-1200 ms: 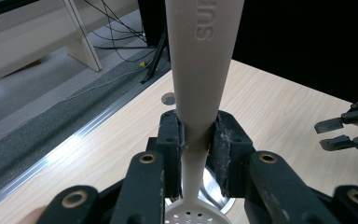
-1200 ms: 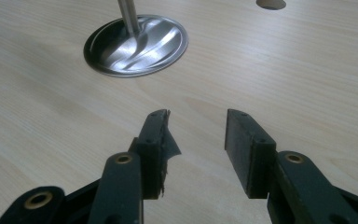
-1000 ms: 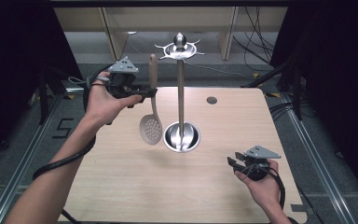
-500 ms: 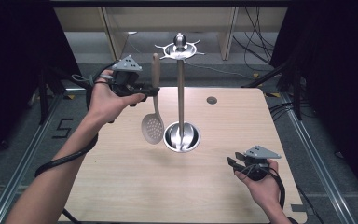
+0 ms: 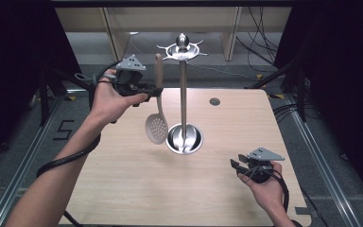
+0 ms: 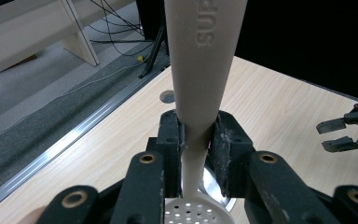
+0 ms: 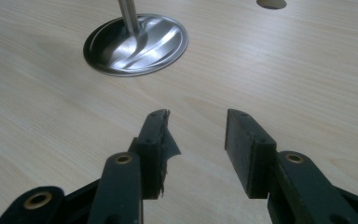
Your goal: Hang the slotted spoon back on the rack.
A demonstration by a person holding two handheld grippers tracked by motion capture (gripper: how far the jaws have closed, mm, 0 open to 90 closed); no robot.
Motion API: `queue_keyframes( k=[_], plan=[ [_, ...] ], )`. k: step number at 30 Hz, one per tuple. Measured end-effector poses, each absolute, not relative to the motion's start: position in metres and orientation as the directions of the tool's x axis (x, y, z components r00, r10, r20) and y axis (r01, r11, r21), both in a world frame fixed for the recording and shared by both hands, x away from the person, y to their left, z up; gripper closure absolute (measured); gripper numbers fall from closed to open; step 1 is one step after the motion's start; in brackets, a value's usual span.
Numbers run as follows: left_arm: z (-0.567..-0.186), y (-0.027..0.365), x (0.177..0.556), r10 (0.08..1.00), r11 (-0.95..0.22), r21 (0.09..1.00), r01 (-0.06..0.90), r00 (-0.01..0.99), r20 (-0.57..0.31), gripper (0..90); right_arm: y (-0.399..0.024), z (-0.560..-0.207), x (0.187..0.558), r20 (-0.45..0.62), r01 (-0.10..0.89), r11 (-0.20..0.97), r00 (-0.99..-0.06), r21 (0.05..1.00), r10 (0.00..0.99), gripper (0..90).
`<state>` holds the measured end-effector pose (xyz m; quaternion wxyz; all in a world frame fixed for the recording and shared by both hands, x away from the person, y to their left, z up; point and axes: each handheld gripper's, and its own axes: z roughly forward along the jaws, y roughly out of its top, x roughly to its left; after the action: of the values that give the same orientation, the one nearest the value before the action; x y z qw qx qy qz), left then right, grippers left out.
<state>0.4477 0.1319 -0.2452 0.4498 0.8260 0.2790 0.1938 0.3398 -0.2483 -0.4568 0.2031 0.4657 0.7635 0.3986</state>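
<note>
Both claws unmoved; left claw (image 5: 156, 89) still clamps skimmer (image 5: 156, 127) beside stand (image 5: 184, 94).

"SUP…", perhaps cut off, on skimmer handle (image 6: 200, 70)

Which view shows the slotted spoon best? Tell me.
High view: the whole slotted spoon hangs bowl-down from the left gripper. The left gripper view gives just its clamped handle and perforated bowl edge.

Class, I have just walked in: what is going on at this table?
A person holds a gripper in each hand. The left gripper is shut on the handle of a slotted spoon, which hangs head down beside the metal rack. The right gripper rests open and empty near the table edge.
</note>
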Motion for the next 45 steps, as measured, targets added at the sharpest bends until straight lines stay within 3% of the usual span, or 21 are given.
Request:
queue_keyframes(
  k=[45],
  plan=[
    [-0.25,0.116,0.459,0.629,-0.455,0.836,0.306,0.775,0.059,73.2,-0.248,-0.457,0.34,0.063,0.55,0.244,-0.479,0.799,0.875,59.6]
  ],
)
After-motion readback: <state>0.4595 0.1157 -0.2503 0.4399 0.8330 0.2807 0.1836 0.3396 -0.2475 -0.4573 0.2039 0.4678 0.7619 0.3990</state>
